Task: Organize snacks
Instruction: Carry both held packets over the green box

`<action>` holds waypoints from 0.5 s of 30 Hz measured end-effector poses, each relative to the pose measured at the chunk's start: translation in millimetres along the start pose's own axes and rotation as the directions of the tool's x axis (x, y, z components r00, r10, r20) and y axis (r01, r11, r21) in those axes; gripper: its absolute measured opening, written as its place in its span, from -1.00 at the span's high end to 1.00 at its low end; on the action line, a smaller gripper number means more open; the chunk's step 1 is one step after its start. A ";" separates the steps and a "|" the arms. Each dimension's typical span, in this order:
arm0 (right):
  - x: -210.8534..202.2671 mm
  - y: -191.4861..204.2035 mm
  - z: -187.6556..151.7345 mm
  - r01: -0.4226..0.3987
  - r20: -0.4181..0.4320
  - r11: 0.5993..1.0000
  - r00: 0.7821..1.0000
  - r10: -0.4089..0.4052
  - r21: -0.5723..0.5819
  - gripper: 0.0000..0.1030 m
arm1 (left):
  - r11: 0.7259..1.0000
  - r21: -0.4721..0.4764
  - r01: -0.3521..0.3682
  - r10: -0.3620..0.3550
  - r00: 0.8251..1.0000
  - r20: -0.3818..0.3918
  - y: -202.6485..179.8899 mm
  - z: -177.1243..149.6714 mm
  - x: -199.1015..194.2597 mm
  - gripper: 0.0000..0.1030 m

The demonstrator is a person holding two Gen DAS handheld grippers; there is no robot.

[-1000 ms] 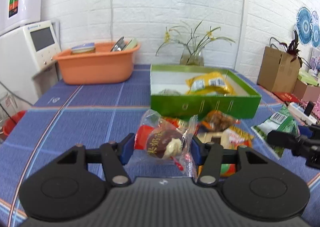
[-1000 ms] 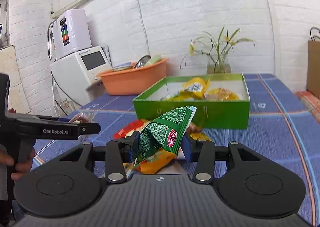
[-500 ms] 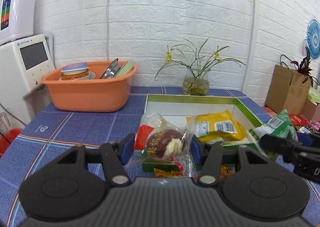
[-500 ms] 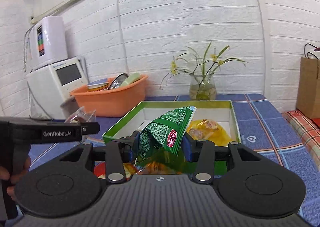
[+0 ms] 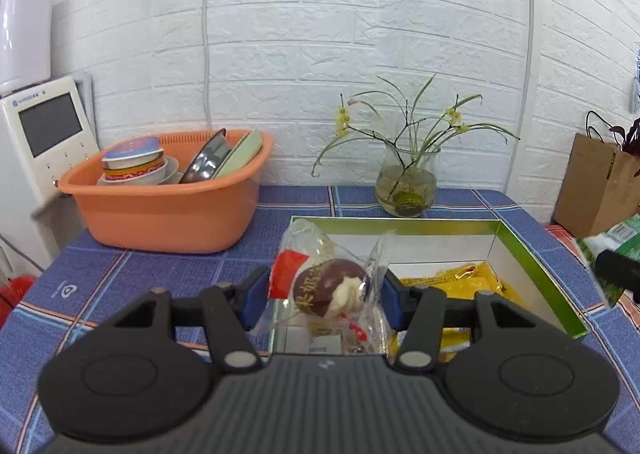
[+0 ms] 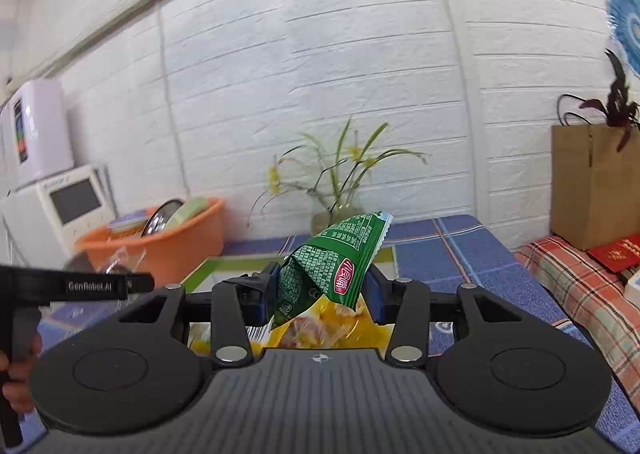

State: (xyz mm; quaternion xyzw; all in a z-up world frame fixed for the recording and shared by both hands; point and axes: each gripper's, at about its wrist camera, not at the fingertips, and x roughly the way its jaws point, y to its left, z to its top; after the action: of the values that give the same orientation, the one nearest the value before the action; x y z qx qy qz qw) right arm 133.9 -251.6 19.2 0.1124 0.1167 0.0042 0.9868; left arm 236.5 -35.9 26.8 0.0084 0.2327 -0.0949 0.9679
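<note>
My left gripper (image 5: pixel 326 294) is shut on a clear-wrapped brown pastry (image 5: pixel 330 288), held above the near left part of the green box (image 5: pixel 536 266). Yellow snack packets (image 5: pixel 472 282) lie inside the box. My right gripper (image 6: pixel 320 288) is shut on a green snack packet (image 6: pixel 334 258), held over the same box (image 6: pixel 200 270), with a yellow packet (image 6: pixel 332 328) below it. In the right wrist view the left gripper (image 6: pixel 132 284) enters from the left with a hand (image 6: pixel 18 366) on its handle. The green packet (image 5: pixel 622 238) also shows at the right edge of the left wrist view.
An orange basin (image 5: pixel 168 210) with bowls and plates stands at the back left of the blue checked tablecloth (image 5: pixel 120 270). A glass vase with a plant (image 5: pixel 406 186) stands behind the box. A white appliance (image 5: pixel 44 134) is at the left, a brown paper bag (image 6: pixel 592 182) at the right.
Both grippers have carried their snacks forward from the pile in front of the box to above the box. The box now lies directly beneath them; the loose pile is out of sight.
</note>
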 end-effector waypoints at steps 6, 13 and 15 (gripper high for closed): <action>18.6 -3.4 11.4 0.008 0.012 1.000 1.000 -0.009 0.030 -0.47 | 0.999 -0.043 0.009 -0.010 1.000 -0.020 2.4 -14.9 22.7 -0.08; 44.2 -8.9 -11.0 0.065 -0.069 0.996 0.996 -0.060 0.066 -0.47 | 1.000 0.001 0.000 0.000 0.999 -0.038 -1.7 -23.0 39.5 -0.08; 47.3 -12.9 -15.4 0.058 -0.086 0.994 0.995 -0.050 0.091 -0.47 | 1.000 0.011 -0.006 0.006 0.999 -0.032 -2.2 -23.1 39.9 -0.09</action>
State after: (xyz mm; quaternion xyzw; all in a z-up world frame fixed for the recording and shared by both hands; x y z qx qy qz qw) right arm 176.2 -259.2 -9.1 0.1550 0.1608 -0.0232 0.9745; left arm 260.6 -43.8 -11.8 0.0161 0.2476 -0.0931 0.9642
